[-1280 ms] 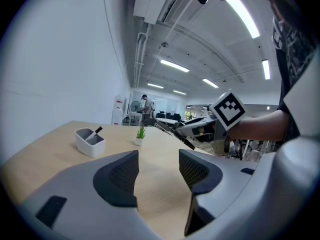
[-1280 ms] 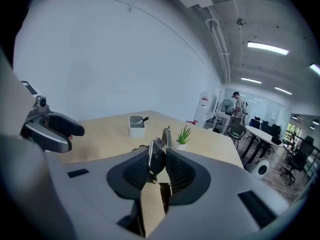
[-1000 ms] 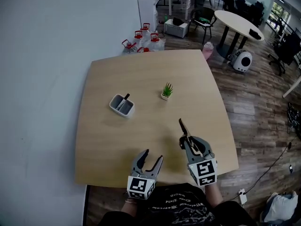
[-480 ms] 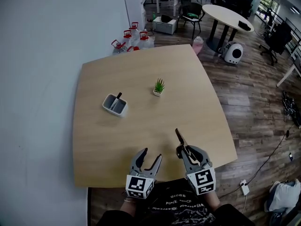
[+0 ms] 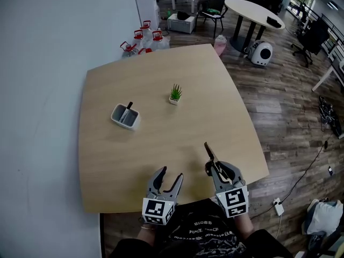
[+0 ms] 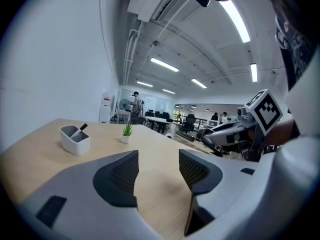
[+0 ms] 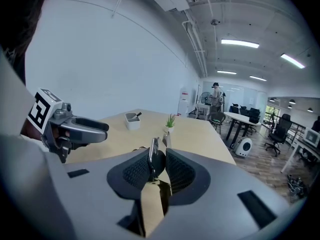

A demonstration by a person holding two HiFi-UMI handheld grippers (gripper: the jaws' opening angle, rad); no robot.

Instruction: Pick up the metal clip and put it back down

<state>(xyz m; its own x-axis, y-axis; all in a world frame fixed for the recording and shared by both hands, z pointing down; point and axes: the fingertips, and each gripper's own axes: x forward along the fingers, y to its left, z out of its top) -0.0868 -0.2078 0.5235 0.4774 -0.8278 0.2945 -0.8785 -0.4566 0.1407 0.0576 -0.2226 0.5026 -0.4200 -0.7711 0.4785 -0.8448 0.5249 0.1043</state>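
Observation:
My right gripper (image 5: 213, 167) (image 7: 157, 167) is shut on the metal clip (image 5: 209, 153) (image 7: 153, 156), a dark clip with metal handles that stick up and forward past the jaws. It hangs above the near right part of the wooden table (image 5: 161, 122). To its left my left gripper (image 5: 168, 180) (image 6: 158, 170) stands open over the table's near edge, nothing between its fingers. In the left gripper view the right gripper (image 6: 227, 134) shows at the right.
A grey pen holder (image 5: 126, 116) (image 6: 74, 138) (image 7: 132, 120) with a dark pen stands at mid-left of the table. A small potted plant (image 5: 174, 94) (image 6: 126, 132) (image 7: 170, 123) stands near the middle. Water jugs (image 5: 141, 41), a round table (image 5: 252, 12) and chairs lie beyond the far edge.
Both grippers have kept their pose, the right still shut on the clip. The head view has shifted, so the table sits a little further left and up.

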